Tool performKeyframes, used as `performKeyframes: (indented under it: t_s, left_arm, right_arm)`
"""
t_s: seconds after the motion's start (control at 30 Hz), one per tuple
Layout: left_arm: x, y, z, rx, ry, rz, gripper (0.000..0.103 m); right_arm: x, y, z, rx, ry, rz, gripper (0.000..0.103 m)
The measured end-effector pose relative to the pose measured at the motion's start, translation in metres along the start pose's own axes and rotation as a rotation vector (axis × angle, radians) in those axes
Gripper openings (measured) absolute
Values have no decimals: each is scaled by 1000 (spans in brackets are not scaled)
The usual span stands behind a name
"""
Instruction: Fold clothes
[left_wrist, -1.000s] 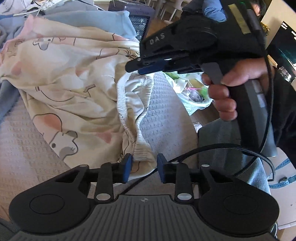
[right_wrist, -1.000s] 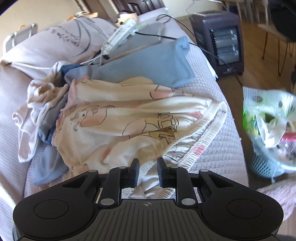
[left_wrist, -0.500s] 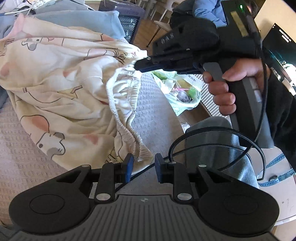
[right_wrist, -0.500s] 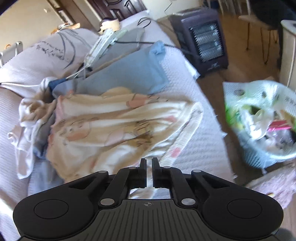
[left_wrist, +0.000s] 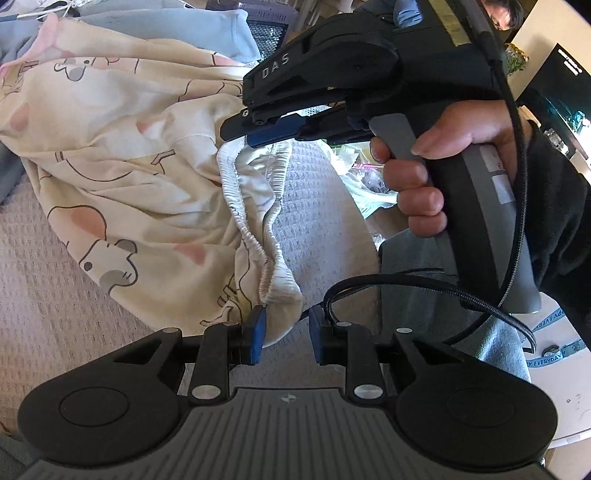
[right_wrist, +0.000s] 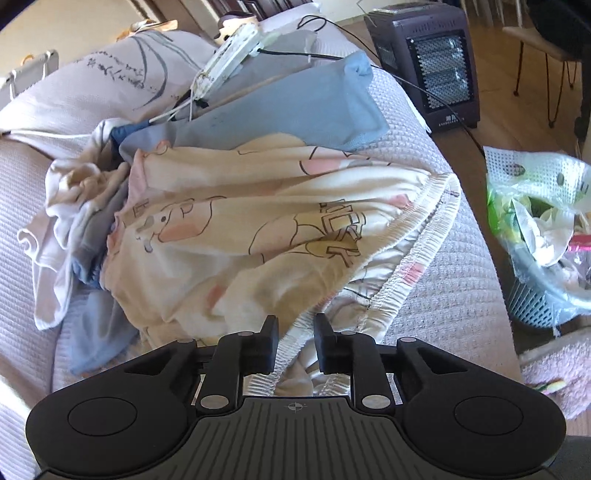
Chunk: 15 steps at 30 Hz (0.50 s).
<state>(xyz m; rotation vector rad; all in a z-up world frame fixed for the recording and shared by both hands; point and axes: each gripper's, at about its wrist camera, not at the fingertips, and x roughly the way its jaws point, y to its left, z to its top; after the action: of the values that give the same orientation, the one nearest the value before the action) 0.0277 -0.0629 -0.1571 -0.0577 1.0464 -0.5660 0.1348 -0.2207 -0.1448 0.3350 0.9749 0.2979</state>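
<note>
Cream pyjama trousers (right_wrist: 236, 236) with a cartoon print lie crumpled on the quilted bed cover (right_wrist: 443, 280). Their elastic waistband (left_wrist: 255, 243) faces me. My left gripper (left_wrist: 286, 338) hovers at the near corner of the waistband; that corner lies between the blue pads (left_wrist: 256, 338), which do not squeeze it. My right gripper (left_wrist: 236, 127), held by a hand (left_wrist: 421, 177), sits at the far end of the waistband. In the right wrist view, my right gripper (right_wrist: 296, 332) has its jaws opening, with the waistband (right_wrist: 406, 266) loose beneath them.
A blue garment (right_wrist: 288, 107) and a hanger (right_wrist: 229, 70) lie behind the trousers. A heap of white and grey clothes (right_wrist: 66, 221) sits to their left. On the floor by the bed's right edge stand a dark heater (right_wrist: 424, 62) and a basket of plastic bags (right_wrist: 535, 236).
Half a second ago the right gripper was shut on the waistband's far end and held it raised. Its jaws have since parted and the band has dropped back. The left gripper has stayed put.
</note>
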Motion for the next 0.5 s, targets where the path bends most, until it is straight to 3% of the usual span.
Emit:
performKeyframes:
  t_s: [0.13,0.4,0.5]
  left_arm:
    - [-1,0,1,1,-6,-4,22]
    - [-4,0,2,9,-14,-22,22]
    - [-2,0,1,13,-5,-20,22]
  right_arm:
    - [-5,0,-1,-32,-35,-30,3]
    - [-26,-31,10,-12,-129,-138,3]
    - [-26,-45,11,34,-125,-99,3]
